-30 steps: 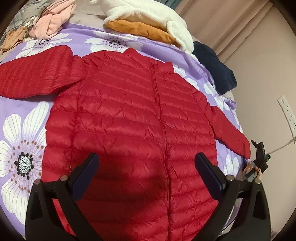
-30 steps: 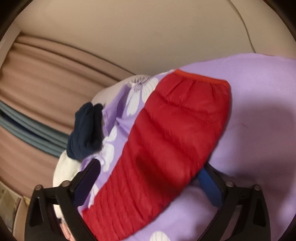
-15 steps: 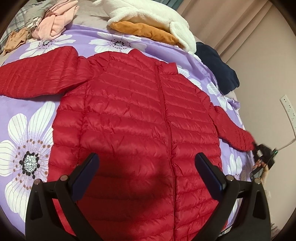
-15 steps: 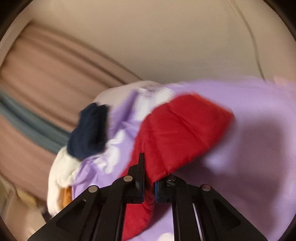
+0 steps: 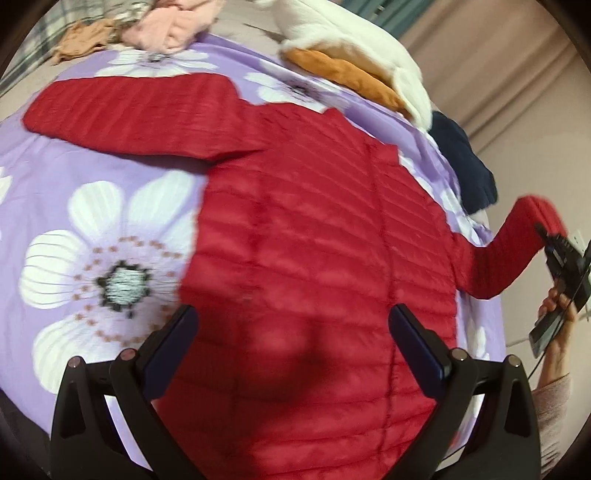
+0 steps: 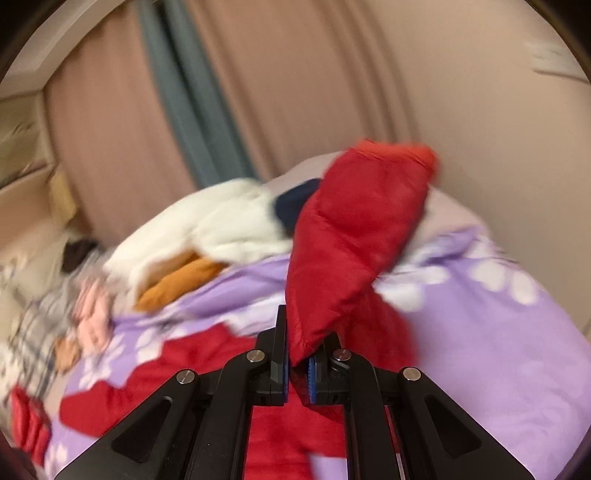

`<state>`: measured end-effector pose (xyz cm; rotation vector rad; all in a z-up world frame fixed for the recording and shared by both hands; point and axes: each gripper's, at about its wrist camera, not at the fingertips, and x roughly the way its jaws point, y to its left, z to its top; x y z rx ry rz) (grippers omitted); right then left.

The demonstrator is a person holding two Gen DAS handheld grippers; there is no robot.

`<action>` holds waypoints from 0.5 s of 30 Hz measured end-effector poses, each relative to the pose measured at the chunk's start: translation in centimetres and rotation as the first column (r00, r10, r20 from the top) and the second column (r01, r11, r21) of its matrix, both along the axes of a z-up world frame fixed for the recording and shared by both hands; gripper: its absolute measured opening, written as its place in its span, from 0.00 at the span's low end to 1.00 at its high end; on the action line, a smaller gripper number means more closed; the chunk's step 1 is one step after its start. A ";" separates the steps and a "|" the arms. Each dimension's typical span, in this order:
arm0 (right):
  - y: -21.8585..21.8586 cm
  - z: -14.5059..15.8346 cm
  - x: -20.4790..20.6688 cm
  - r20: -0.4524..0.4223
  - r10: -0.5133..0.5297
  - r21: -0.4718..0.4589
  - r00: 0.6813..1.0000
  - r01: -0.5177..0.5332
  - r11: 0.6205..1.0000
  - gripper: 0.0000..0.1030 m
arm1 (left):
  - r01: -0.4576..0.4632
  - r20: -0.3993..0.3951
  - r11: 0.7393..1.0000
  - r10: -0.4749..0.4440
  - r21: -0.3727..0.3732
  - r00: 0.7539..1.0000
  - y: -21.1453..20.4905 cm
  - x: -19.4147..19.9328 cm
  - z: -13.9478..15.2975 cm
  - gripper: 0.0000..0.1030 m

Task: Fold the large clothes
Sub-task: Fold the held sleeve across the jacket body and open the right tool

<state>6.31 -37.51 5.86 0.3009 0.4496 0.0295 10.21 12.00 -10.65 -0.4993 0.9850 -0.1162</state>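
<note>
A red puffer jacket (image 5: 314,258) lies front-up and zipped on the bed, spread across a purple bedspread (image 5: 92,192) printed with big white flowers. Its body is flat, and one sleeve (image 5: 140,110) stretches out flat from the jacket's shoulder, toward the pink garment (image 5: 170,29) bunched at the head of the bed.

The other sleeve (image 6: 354,236) is off the bedspread. The right claw (image 6: 298,363) has its two blue-padded fingers pressed together on the sleeve's edge near the cuff, pinching the fabric so the sleeve stands up above the jacket and folds over on itself. From the left wrist view the same sleeve (image 5: 517,243) rises off the jacket's side, with the right claw (image 5: 554,251) at its end and the person's hand (image 5: 557,314) gripping the handle below.

The left claw (image 5: 291,332) hangs over the lower part of the jacket with its fingers spread wide, touching nothing, its shadow falling on the red quilting.

Beyond the jacket's collar sits a white fleecy garment (image 5: 354,40) over an orange one (image 5: 340,70), and just beside them, off the jacket's raised-sleeve shoulder, a dark navy garment (image 5: 461,162). Beige curtains (image 6: 295,85) hang behind the bed. Both views are blurred with motion.
</note>
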 end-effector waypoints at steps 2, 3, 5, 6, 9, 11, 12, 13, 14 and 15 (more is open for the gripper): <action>3.6 -0.1 0.9 -0.012 0.063 -0.041 0.998 -0.064 0.997 0.09 | -0.021 0.003 1.000 0.021 -0.014 1.000 1.2 -0.4 -0.1 1.00; 5.5 -0.3 2.3 -0.023 0.087 -0.079 0.996 -0.088 0.993 0.09 | -0.033 0.001 0.999 0.034 -0.028 0.999 1.9 -0.6 -0.2 1.00; 8.2 -1.2 3.8 -0.051 0.130 -0.144 0.990 -0.136 0.980 0.09 | -0.058 -0.002 0.997 0.058 -0.048 0.998 3.3 -1.0 -0.5 1.00; 10.0 -1.9 3.8 -0.071 0.160 -0.183 0.985 -0.170 0.968 0.09 | -0.072 0.000 0.996 0.072 -0.055 0.997 4.0 -1.3 -0.6 1.00; 13.7 -3.9 4.7 -0.122 0.210 -0.283 0.970 -0.237 0.930 0.09 | -0.117 -0.007 0.991 0.116 -0.060 0.993 5.9 -1.7 -1.0 1.00; 16.7 -6.3 5.2 -0.176 0.253 -0.353 0.951 -0.301 0.886 0.09 | -0.137 -0.010 0.989 0.136 -0.063 0.991 7.0 -1.8 -1.3 1.00; 18.0 -6.6 5.5 -0.190 0.262 -0.368 0.946 -0.316 0.874 0.09 | -0.147 -0.011 0.987 0.147 -0.067 0.989 7.5 -1.9 -1.4 1.00; 19.4 -7.5 5.7 -0.210 0.277 -0.389 0.938 -0.340 0.857 0.09 | -0.157 -0.012 0.985 0.157 -0.071 0.988 8.1 -1.9 -1.5 1.00; 20.6 -8.5 5.7 -0.234 0.290 -0.408 0.928 -0.365 0.837 0.09 | -0.166 -0.013 0.983 0.166 -0.074 0.986 8.5 -1.9 -1.7 1.00; 21.2 -9.0 5.7 -0.246 0.298 -0.416 0.922 -0.378 0.827 0.09 | -0.176 -0.017 0.981 0.175 -0.077 0.984 9.0 -1.9 -1.8 1.00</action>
